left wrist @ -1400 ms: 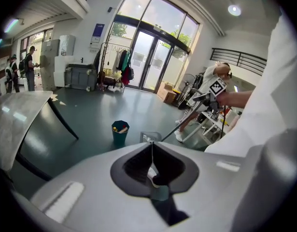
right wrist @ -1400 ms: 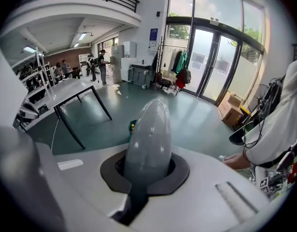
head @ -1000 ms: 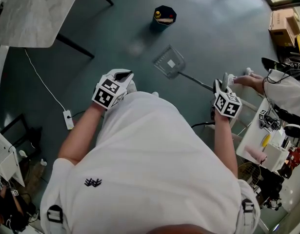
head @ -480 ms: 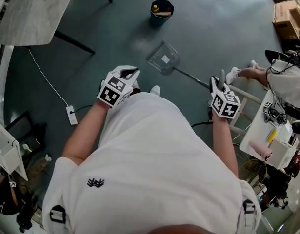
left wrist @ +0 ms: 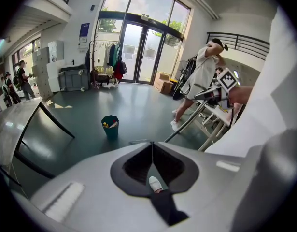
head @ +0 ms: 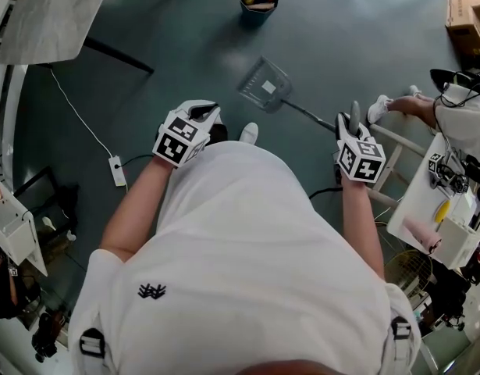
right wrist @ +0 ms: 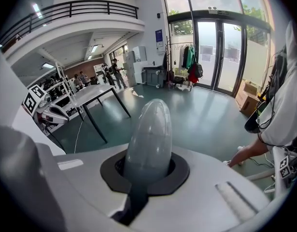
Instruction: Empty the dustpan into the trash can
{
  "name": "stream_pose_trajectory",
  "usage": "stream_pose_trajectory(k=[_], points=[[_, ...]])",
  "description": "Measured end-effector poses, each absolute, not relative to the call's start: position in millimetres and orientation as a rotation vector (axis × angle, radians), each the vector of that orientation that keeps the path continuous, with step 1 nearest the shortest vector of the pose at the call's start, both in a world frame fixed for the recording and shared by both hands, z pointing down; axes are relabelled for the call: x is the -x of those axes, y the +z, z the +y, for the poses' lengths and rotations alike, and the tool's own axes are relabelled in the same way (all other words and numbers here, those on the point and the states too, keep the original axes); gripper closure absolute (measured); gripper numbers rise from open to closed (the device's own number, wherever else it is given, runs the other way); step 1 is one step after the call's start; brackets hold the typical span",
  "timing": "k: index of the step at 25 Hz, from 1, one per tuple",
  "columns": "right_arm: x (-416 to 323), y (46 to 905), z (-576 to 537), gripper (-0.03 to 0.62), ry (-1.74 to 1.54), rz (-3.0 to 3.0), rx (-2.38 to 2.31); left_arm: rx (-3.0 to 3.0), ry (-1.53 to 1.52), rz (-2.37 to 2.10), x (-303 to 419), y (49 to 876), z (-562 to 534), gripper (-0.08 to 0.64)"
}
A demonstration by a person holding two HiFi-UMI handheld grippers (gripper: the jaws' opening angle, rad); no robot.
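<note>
The dark trash can (head: 259, 0) stands on the floor at the top of the head view, with some rubbish in it, and it also shows far off as the trash can (left wrist: 110, 126). A clear dustpan (head: 264, 84) hangs low over the floor short of it. Its long thin handle (head: 310, 117) runs back to my right gripper (head: 353, 120), which is shut on the handle's end (right wrist: 149, 139). My left gripper (head: 210, 109) is shut with nothing in it, out to the left of the dustpan. Whether the pan holds anything cannot be told.
A marble-top table (head: 52, 14) with dark legs stands at the upper left. A power strip (head: 118, 170) and its cable lie on the floor to the left. A seated person (head: 458, 108), a white stool frame (head: 396, 143) and a cluttered white table (head: 427, 201) are at the right.
The trash can and the dustpan have slid a little upward in the head view. The right gripper keeps its hold on the handle, and the left stays shut.
</note>
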State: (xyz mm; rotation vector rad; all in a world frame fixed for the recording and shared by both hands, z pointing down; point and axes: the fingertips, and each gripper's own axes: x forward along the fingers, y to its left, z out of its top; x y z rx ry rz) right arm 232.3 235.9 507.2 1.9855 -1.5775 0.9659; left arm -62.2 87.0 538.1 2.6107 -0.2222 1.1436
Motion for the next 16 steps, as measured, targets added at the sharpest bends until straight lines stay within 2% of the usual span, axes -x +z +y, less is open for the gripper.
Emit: stream_pose_trajectory(k=[16], points=[[-265.3, 502.6, 266.0, 0.589, 0.95, -1.604, -2.009, -2.653, 1.21, -0.211, 13.5, 535.0, 98.1, 0.499]])
